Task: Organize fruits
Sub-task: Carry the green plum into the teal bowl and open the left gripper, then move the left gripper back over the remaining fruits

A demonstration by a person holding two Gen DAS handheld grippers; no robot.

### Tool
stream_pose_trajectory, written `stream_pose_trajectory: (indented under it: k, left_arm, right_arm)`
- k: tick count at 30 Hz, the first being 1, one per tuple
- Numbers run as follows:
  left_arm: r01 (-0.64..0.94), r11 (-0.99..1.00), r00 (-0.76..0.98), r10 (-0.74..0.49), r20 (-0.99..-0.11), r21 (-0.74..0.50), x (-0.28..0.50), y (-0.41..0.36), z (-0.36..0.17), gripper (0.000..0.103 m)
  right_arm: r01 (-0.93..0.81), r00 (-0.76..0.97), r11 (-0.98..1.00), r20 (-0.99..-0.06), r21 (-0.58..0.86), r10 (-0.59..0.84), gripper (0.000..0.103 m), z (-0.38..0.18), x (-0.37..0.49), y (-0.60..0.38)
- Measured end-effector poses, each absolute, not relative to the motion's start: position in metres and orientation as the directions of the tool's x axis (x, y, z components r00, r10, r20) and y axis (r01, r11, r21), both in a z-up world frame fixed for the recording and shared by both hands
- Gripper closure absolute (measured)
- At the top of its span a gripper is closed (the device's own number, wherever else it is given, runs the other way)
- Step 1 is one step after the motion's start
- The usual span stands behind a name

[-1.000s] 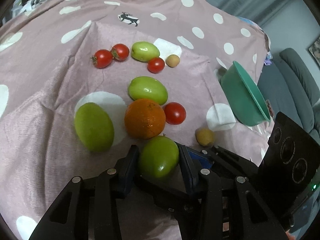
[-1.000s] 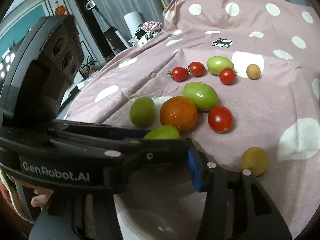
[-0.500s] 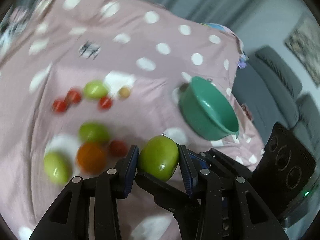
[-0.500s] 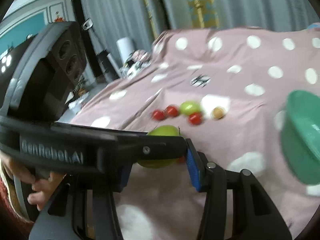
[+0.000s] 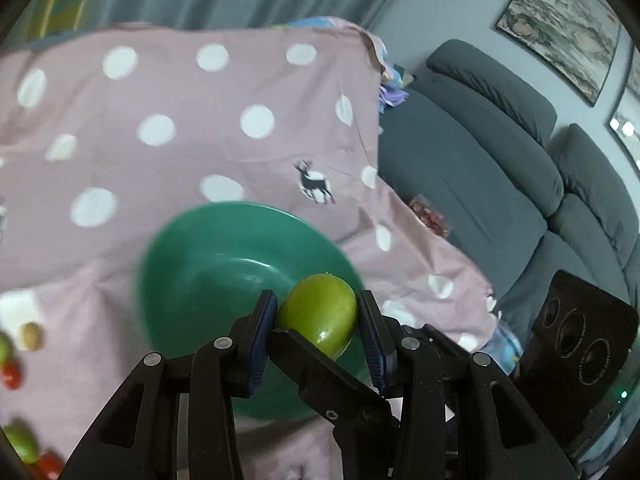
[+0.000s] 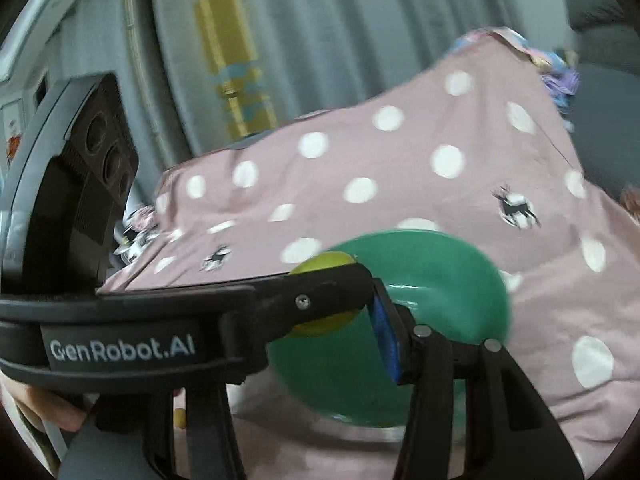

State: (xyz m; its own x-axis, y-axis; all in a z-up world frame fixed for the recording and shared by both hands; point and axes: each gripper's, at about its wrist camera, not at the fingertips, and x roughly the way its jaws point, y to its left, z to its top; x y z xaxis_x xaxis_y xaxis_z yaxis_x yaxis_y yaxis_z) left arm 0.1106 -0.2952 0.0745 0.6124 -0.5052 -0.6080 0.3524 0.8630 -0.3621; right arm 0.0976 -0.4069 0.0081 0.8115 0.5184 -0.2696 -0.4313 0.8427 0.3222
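Our left gripper [image 5: 316, 316] clamps the smooth green fruit [image 5: 318, 314] at its widest sides, low centre over the green bowl [image 5: 192, 256]; it looks firm, light, perhaps slippery; right gripper's state unclear.

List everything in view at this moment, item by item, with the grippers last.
green fruit: one, held above the bowl
bowl: one, green, on the cloth, nothing visible inside
cloth: one, pink with white dots
small tan fruit: one, on cloth at left edge
other fruit: red and green pieces, blurred, far left
sofa: grey, beyond the cloth
framed picture: one, on the wall
left gripper: fingers clamp the green fruit
right gripper: one finger visible
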Motion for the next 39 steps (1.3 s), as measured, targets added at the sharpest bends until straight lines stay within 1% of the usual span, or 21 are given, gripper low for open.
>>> stream_pose_trajectory:
  k: [4,6,7,9,10,11,12,13,14,15,16,19,22,24,27,29,30,32,35,37,39]
  left_arm:
    - [0.313,0.874,0.58,-0.486,-0.654,-0.372,0.128,-0.309,0.052,0.062]
    - [0.303,0.87,0.571,-0.493,-0.657,-0.389,0.131,-0.309,0.044,0.062]
    - [0.284,0.883,0.584,-0.469,-0.663,-0.375,0.133,-0.31,0.041,0.062]
    - [0.232,0.924,0.608,-0.382,-0.696,-0.304,0.13,-0.311,0.039,0.06]
    - [0.226,0.928,0.608,-0.372,-0.701,-0.296,0.13,-0.31,0.039,0.054]
    - [0.227,0.924,0.604,-0.382,-0.699,-0.309,0.129,-0.308,0.04,0.041]
    - [0.227,0.915,0.598,-0.402,-0.694,-0.335,0.126,-0.304,0.043,0.033]
    - [0.226,0.908,0.597,-0.414,-0.687,-0.352,0.125,-0.3,0.046,0.021]
    - [0.225,0.901,0.6,-0.427,-0.677,-0.37,0.123,-0.296,0.05,0.017]
    - [0.222,0.896,0.606,-0.435,-0.666,-0.384,0.122,-0.292,0.055,0.016]
    - [0.212,0.892,0.616,-0.44,-0.654,-0.4,0.119,-0.287,0.061,0.014]
    - [0.179,0.89,0.649,-0.427,-0.63,-0.418,0.112,-0.272,0.075,0.001]
    - [0.196,0.92,0.663,-0.38,-0.645,-0.34,0.094,-0.261,0.084,0.001]
    - [0.209,0.932,0.661,-0.358,-0.659,-0.297,0.079,-0.248,0.087,0.001]
    - [0.203,0.95,0.66,-0.311,-0.684,-0.236,0.051,-0.216,0.088,0.001]
    - [0.205,0.948,0.642,-0.319,-0.698,-0.245,0.037,-0.195,0.085,0.001]
    - [0.177,0.951,0.635,-0.306,-0.71,-0.252,0.03,-0.179,0.082,0.001]
    - [0.088,0.968,0.638,-0.237,-0.733,-0.236,0.016,-0.154,0.074,0.001]
    - [-0.024,0.973,0.662,-0.156,-0.733,-0.228,-0.005,-0.116,0.058,0.001]
    - [-0.083,0.962,0.673,-0.138,-0.727,-0.259,-0.014,-0.093,0.046,0.001]
    - [-0.109,0.952,0.655,-0.149,-0.741,-0.287,-0.013,-0.078,0.029,0.001]
  right_arm:
    - [-0.406,0.789,0.845,-0.334,0.347,0.516,0.054,-0.013,0.121,-0.413]
    - [-0.391,0.782,0.852,-0.363,0.349,0.508,0.053,-0.02,0.128,-0.415]
    - [-0.377,0.782,0.86,-0.379,0.344,0.494,0.053,-0.021,0.13,-0.414]
    - [-0.336,0.795,0.894,-0.42,0.297,0.438,0.041,-0.024,0.133,-0.409]
    - [-0.318,0.803,0.914,-0.441,0.251,0.401,0.036,-0.024,0.132,-0.405]
    - [-0.313,0.808,0.923,-0.448,0.225,0.383,0.026,-0.023,0.132,-0.404]
    - [-0.307,0.815,0.93,-0.449,0.201,0.366,0.025,-0.021,0.13,-0.404]
    - [-0.294,0.827,0.939,-0.446,0.179,0.344,0.021,-0.02,0.128,-0.404]
    - [-0.29,0.832,0.942,-0.441,0.17,0.336,0.016,-0.018,0.126,-0.407]
    - [-0.293,0.836,0.941,-0.433,0.171,0.338,0.014,-0.017,0.122,-0.409]
    - [-0.299,0.838,0.938,-0.422,0.177,0.346,0.009,-0.015,0.119,-0.412]
    - [-0.337,0.843,0.921,-0.374,0.193,0.387,0.002,-0.009,0.104,-0.421]
    - [-0.389,0.841,0.901,-0.327,0.191,0.432,0.0,-0.001,0.088,-0.419]
    - [-0.454,0.819,0.872,-0.299,0.185,0.49,0.0,0.002,0.078,-0.413]
    - [-0.539,0.778,0.831,-0.297,0.135,0.553,0.0,0.005,0.065,-0.392]
    - [-0.596,0.749,0.799,-0.306,0.078,0.588,0.0,0.004,0.056,-0.372]
    - [-0.629,0.725,0.775,-0.313,0.062,0.613,0.0,0.003,0.053,-0.362]
    - [-0.688,0.668,0.722,-0.328,0.069,0.668,0.0,0.0,0.051,-0.343]
    - [-0.752,0.585,0.653,-0.365,0.092,0.725,0.0,-0.006,0.052,-0.315]
    - [-0.787,0.53,0.609,-0.401,0.094,0.747,0.001,-0.014,0.053,-0.291]
    - [-0.801,0.501,0.592,-0.443,0.087,0.743,0.003,-0.024,0.05,-0.27]
